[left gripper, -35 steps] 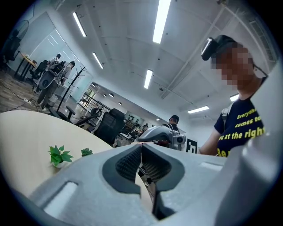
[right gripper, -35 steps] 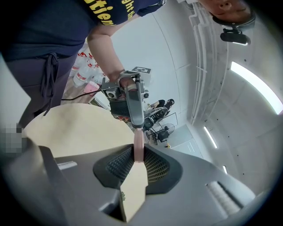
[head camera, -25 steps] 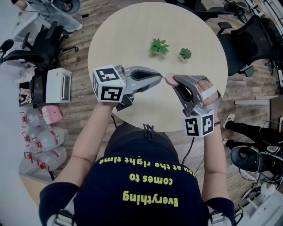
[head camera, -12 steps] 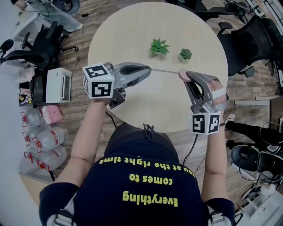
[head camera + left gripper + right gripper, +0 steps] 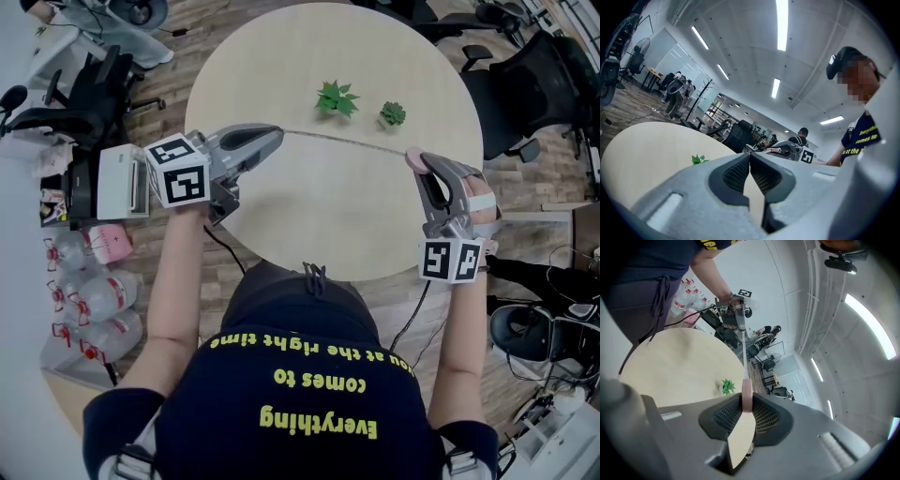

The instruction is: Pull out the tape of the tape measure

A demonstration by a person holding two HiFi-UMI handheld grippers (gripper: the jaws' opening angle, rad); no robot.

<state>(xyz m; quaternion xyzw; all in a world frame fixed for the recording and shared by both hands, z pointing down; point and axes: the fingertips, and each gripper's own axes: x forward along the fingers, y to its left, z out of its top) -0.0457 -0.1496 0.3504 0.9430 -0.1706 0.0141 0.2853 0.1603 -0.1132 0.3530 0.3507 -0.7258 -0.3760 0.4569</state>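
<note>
A small pink round tape measure [image 5: 412,157] sits between the jaws of my right gripper [image 5: 415,161], shut on it above the table's right part. In the right gripper view the pink case [image 5: 746,400] stands edge-on between the pads of the right gripper [image 5: 746,405]. A thin tape [image 5: 347,142] runs taut from it to the left over the round beige table [image 5: 281,56]. My left gripper [image 5: 278,132] is shut on the tape's end. In the left gripper view the left gripper [image 5: 750,157] has its jaws pressed together, and the tape end itself is hardly visible there.
Two small green potted plants [image 5: 337,98] [image 5: 393,114] stand on the table beyond the tape. Left of the table on the floor are a white printer [image 5: 122,181] and several water bottles [image 5: 89,300]. Black office chairs [image 5: 511,89] stand to the right.
The two grippers have moved apart, left one leftward and right one rightward. The tape between them has grown from nearly nothing to a long stretched line.
</note>
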